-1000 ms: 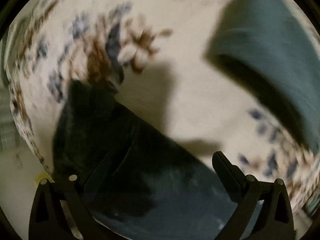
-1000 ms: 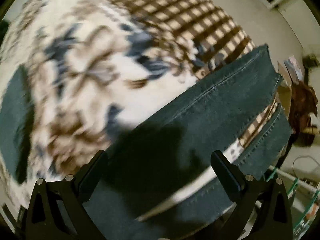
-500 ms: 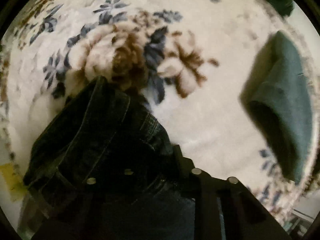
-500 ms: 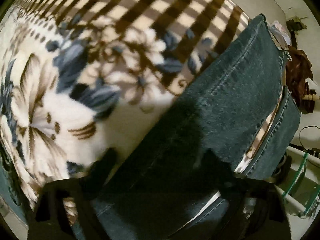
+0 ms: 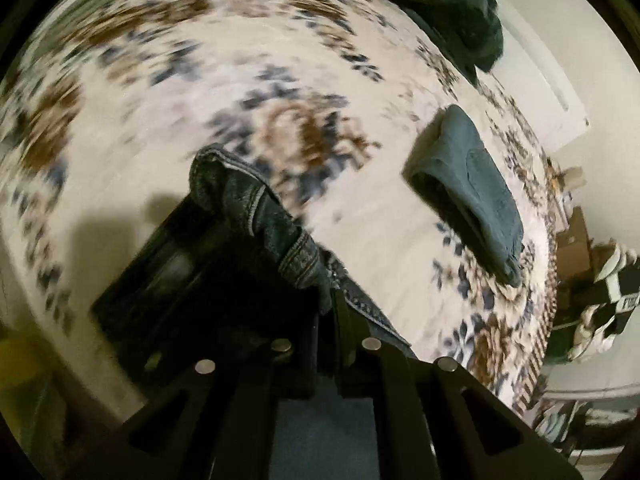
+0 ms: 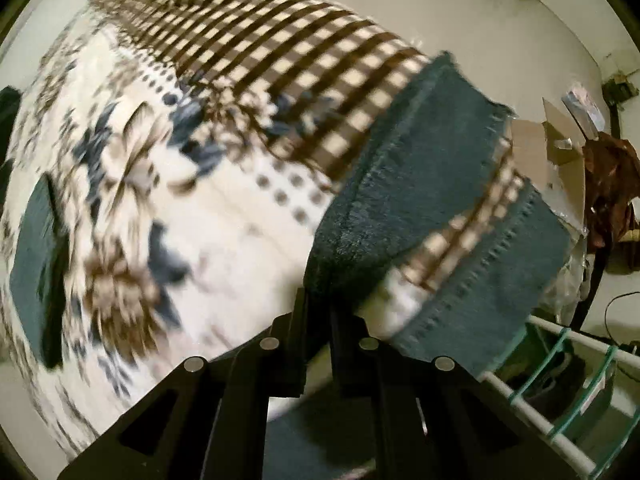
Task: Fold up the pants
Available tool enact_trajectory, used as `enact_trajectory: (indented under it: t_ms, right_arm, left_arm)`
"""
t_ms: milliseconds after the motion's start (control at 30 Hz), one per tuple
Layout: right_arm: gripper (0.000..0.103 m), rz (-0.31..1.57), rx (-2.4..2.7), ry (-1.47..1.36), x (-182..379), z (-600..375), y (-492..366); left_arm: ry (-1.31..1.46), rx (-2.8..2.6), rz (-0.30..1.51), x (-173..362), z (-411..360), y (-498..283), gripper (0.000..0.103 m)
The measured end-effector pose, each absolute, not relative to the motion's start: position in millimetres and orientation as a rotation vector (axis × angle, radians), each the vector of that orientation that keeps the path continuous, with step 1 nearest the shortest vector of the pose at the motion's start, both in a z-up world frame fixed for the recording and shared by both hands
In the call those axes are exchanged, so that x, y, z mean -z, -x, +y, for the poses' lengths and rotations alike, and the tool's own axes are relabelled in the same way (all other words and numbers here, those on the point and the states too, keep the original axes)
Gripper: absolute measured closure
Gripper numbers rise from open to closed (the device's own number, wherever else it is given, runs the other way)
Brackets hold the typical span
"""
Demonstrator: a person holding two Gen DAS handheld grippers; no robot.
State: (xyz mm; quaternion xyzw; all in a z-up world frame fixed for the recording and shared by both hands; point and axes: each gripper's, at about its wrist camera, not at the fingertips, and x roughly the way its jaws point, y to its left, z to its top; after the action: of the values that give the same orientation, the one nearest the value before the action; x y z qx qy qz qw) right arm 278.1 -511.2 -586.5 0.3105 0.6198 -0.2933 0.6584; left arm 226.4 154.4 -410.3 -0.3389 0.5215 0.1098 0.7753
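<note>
Left gripper (image 5: 326, 312) has its fingers drawn together on a bunched fold of the dark denim pants (image 5: 256, 208), the waistband end, with cloth gathered into a lump above the tips and lifted off the floral blanket (image 5: 240, 80) that covers the bed. The jaws of the right gripper (image 6: 318, 312) have just been closing; its fingers now pinch the edge of one pant leg (image 6: 400, 184), and the second leg (image 6: 492, 264) lies just beside it, with a strip of checked blanket border showing between the two. Risks from here: the left hold looks like a bunch rather than a flat edge, so layers may slip out unevenly and the fold would come down crooked. The right fingers appear to hold only one leg; if so, the other would drag or stay behind when the cloth is carried over. The leg ends lie near the bed's edge, with cardboard (image 6: 560, 148) and a rack (image 6: 560, 364) below, so a dropped hem could slide off. A folded teal garment (image 5: 476, 184) lies to the right on the blanket, near enough for swinging denim to disturb it. Strong blur in both views suggests fast travel, which would strain both holds.
</note>
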Motion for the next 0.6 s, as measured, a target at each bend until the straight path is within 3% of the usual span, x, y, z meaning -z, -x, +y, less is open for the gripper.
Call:
enact_trajectory:
  t_ms: [200, 367, 500, 533, 600]
  right_arm:
    - [0.094, 1.447, 0.618, -0.665, 565.1, -501.2, -192.2]
    - [0.095, 1.545, 0.622, -0.672, 613.5, -497.5, -140.2]
    - [0.093, 1.585, 0.599, -0.74, 650.2, -504.5, -117.3]
    - [0.09, 1.582, 0.587, -0.773, 652.8, -508.7, -112.3]
    - [0.055, 1.57, 0.584, -0.782, 648.1, -517.9, -106.8]
  left_arm:
    - [0.768, -0.325, 1.184, 468.6, 160.8, -163.7, 0.099]
    - [0.748, -0.387, 1.253, 526.7, 168.9, -141.5, 0.099]
    - [0.739, -0.364, 1.274, 528.1, 168.6, -145.7, 0.095]
    - [0.727, -0.358, 1.291, 526.0, 167.4, -147.6, 0.093]
    - [0.681, -0.352, 1.323, 519.0, 163.3, -151.3, 0.08]
